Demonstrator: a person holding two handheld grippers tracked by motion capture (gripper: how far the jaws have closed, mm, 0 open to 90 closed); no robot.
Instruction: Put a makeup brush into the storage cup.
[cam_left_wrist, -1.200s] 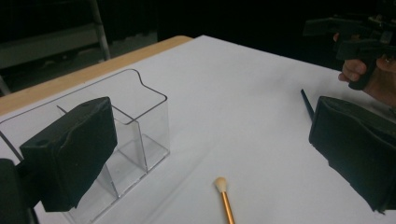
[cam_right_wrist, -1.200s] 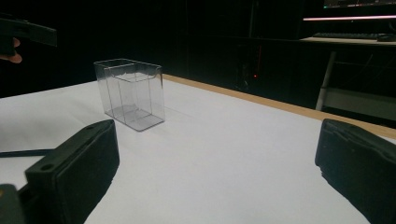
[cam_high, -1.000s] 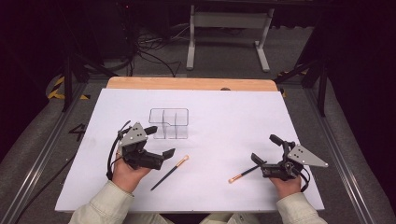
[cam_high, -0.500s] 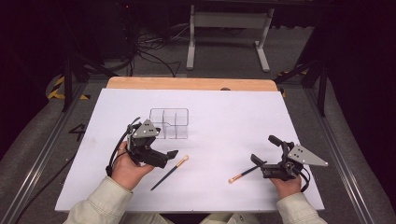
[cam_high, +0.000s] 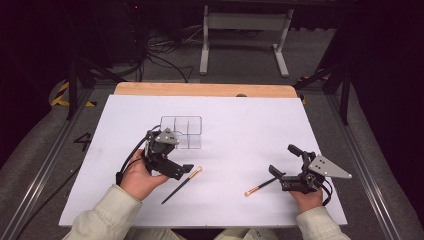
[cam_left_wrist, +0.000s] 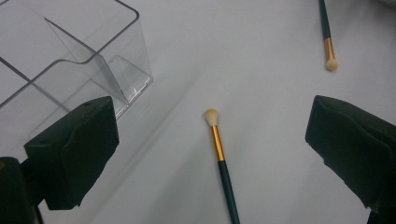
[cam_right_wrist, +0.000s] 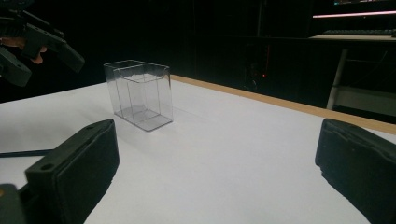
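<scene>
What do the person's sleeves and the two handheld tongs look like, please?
Both sleeves are a pale beige-green fabric with cuffs. The left tongs and right tongs are black, with broad, blocky matte-black jaws, and each carries a grey three-cornered plate on top. A black cable trails from the left one.

Near brush (cam_left_wrist: 219, 154) handle cut by bottom edge; far brush (cam_left_wrist: 327, 37) handle cut by top edge.

A white table (cam_high: 250, 125) with a wooden far edge, and beyond it what looks like a grey metal stand (cam_high: 245, 30) and loose cables (cam_high: 160, 62).
</scene>
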